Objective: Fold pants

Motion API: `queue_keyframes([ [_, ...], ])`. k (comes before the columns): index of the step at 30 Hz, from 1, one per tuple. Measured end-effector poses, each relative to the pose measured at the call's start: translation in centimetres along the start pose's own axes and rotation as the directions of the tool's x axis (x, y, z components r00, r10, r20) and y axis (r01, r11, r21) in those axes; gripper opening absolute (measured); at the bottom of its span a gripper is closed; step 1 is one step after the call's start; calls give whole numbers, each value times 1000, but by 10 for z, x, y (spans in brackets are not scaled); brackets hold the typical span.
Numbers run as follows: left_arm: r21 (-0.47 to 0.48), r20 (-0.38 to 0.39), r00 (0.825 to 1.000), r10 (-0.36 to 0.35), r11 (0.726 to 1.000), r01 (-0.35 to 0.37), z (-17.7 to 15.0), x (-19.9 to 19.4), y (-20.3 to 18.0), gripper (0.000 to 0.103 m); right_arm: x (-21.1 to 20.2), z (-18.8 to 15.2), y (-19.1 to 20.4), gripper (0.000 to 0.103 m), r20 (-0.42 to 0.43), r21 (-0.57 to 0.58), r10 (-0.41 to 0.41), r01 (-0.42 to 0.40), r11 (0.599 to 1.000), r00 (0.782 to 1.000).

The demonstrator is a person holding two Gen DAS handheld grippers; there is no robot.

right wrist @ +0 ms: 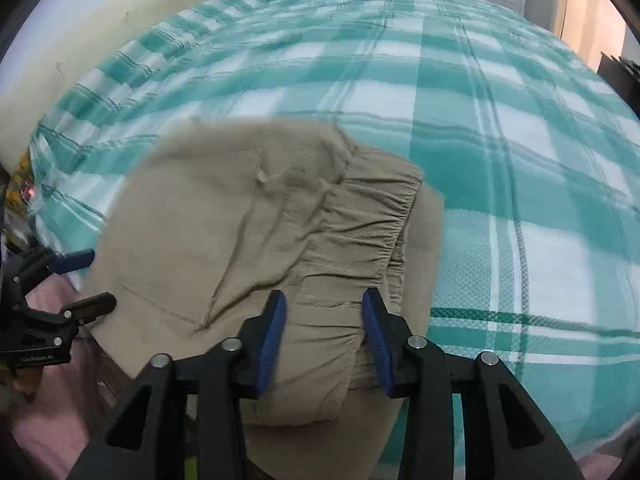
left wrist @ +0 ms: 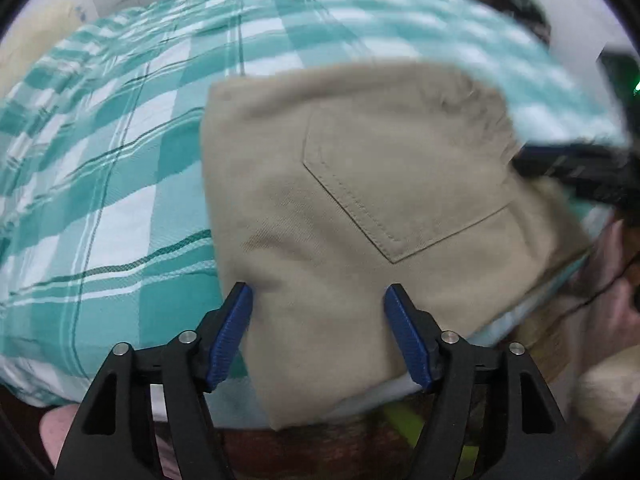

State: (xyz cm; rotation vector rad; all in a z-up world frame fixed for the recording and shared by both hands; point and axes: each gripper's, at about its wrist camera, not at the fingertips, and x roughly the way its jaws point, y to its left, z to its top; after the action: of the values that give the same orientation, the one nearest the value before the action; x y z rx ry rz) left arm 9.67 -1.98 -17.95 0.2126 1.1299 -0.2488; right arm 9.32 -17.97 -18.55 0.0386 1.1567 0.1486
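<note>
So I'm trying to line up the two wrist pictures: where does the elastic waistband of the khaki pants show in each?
Left wrist: the gathered elastic waistband is a blurred strip at the upper right edge of the folded khaki cotton pants.
Right wrist: the waistband runs down the centre, ending between the open right tongs.
Shared landmark: the teal-and-white checked bedsheet.

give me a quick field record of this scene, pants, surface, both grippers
pants: khaki pants, folded into a compact stack near the bed's edge
visible details: back pocket on top; gathered waistband
surface: teal and white checked bedspread
left gripper: open, fingers on either side of the stack's near corner
right gripper: open, fingers astride the waistband end
image quality: some motion blur
</note>
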Motion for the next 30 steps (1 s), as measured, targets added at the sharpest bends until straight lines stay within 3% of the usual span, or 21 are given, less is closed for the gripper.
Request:
queue_keyframes([
  [3, -57, 42, 999, -22, 998, 25, 1, -29, 9, 73, -35, 2, 2, 43, 33, 51, 16, -17, 999, 999],
  [7, -132, 110, 993, -39, 990, 54, -5, -51, 23, 89, -73, -16, 34, 43, 104, -51, 59, -54, 997, 993],
  [8, -123, 82, 996, -44, 991, 54, -5, -41, 22, 89, -69, -20, 38, 43, 90, -64, 67, -62, 996, 994],
  [10, -75, -30, 999, -43, 996, 41, -2, -6, 10, 88, -35, -36, 41, 44, -27, -79, 54, -56, 995, 998],
  [12, -81, -92, 995, -43, 996, 36, -4, 9, 9, 86, -20, -45, 37, 45, -76, -29, 63, -65, 997, 995],
  [13, -127, -68, 995, -69, 990, 60, -3, 0, 16, 85, -26, -43, 35, 47, -63, -4, 85, -85, 996, 994],
  [15, -171, -20, 995, -94, 981, 89, -1, -17, 28, 87, -50, -39, 23, 61, -21, 63, 153, -151, 986, 988],
  [17, -212, 38, 996, -81, 973, 87, 3, -30, 48, 94, -70, -36, 7, 80, 67, 129, 155, -163, 978, 986],
  [18, -232, 52, 996, -76, 969, 86, 5, -30, 58, 95, -76, -35, -4, 81, 97, 158, 164, -177, 971, 982],
  [21, -324, 25, 992, -120, 938, 122, 15, -11, 89, 95, -64, -25, -41, 81, 95, 287, 237, -255, 923, 967],
  [23, -372, -13, 976, -218, 907, 198, 21, 14, 102, 94, -43, -20, -65, 81, 92, 367, 307, -319, 874, 947],
  [25, -405, -59, 949, -308, 877, 260, 27, 41, 104, 94, -17, -12, -82, 81, 54, 426, 331, -322, 846, 942],
  [27, -402, -75, 938, -339, 871, 283, 32, 54, 96, 94, 12, -7, -90, 82, 23, 476, 399, -361, 802, 917],
  [28, -396, -75, 935, -347, 871, 291, 37, 59, 89, 94, 20, -6, -90, 83, 24, 483, 419, -377, 790, 908],
  [29, -392, -72, 933, -354, 870, 299, 39, 56, 83, 91, 27, -4, -88, 78, 26, 480, 449, -405, 778, 893],
  [30, -383, -72, 931, -358, 872, 306, 40, 51, 75, 66, 32, 1, -82, 74, 17, 467, 469, -422, 777, 883],
])
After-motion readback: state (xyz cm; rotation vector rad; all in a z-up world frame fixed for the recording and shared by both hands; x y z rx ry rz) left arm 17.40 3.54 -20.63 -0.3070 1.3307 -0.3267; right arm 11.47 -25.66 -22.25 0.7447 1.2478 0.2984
